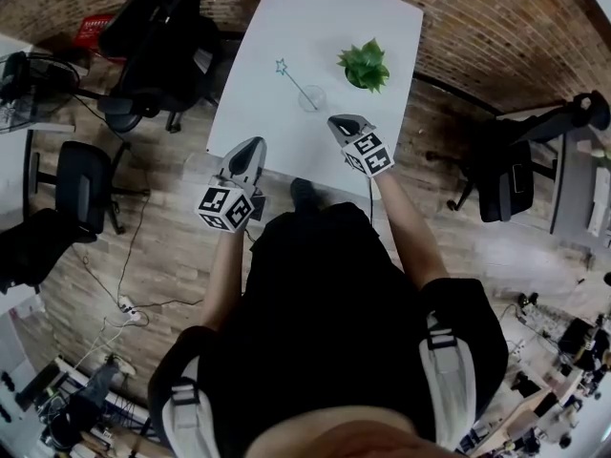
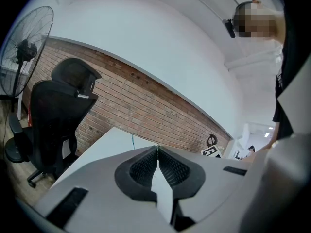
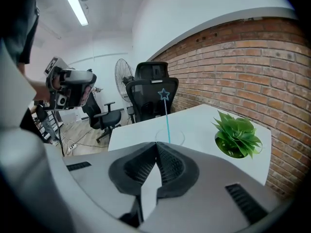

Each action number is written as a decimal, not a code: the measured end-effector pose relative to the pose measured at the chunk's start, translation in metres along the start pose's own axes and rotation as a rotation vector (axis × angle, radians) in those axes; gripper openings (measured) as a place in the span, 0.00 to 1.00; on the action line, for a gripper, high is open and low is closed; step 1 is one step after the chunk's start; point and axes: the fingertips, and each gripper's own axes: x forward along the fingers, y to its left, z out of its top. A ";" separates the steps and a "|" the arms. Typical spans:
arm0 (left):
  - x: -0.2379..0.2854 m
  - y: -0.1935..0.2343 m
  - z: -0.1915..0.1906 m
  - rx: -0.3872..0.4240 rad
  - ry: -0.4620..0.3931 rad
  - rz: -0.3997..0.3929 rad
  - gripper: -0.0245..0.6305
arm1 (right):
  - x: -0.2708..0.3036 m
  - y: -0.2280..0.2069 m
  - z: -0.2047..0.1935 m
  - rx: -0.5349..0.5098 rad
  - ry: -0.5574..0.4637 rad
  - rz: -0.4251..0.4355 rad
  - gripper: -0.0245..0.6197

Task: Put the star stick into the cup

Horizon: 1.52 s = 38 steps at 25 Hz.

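At the near edge of the table (image 1: 258, 113), your left gripper (image 1: 256, 143) and right gripper (image 1: 336, 121) each have their jaws pressed together on nothing. Just beyond the right one stands the clear cup (image 1: 312, 98), with the star stick (image 1: 294, 81) already leaning in it, star end up. A plant (image 1: 364, 66) sits nearby. The task looks done, and nothing seems left to do.
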 end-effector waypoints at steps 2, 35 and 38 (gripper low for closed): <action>0.002 -0.001 -0.002 0.002 0.007 0.000 0.08 | -0.008 0.001 0.001 0.010 -0.018 0.003 0.04; 0.024 -0.028 -0.011 0.035 0.059 -0.054 0.08 | -0.067 -0.006 -0.033 0.137 -0.067 -0.064 0.04; 0.024 -0.029 -0.011 0.035 0.060 -0.054 0.08 | -0.068 -0.006 -0.032 0.134 -0.065 -0.063 0.04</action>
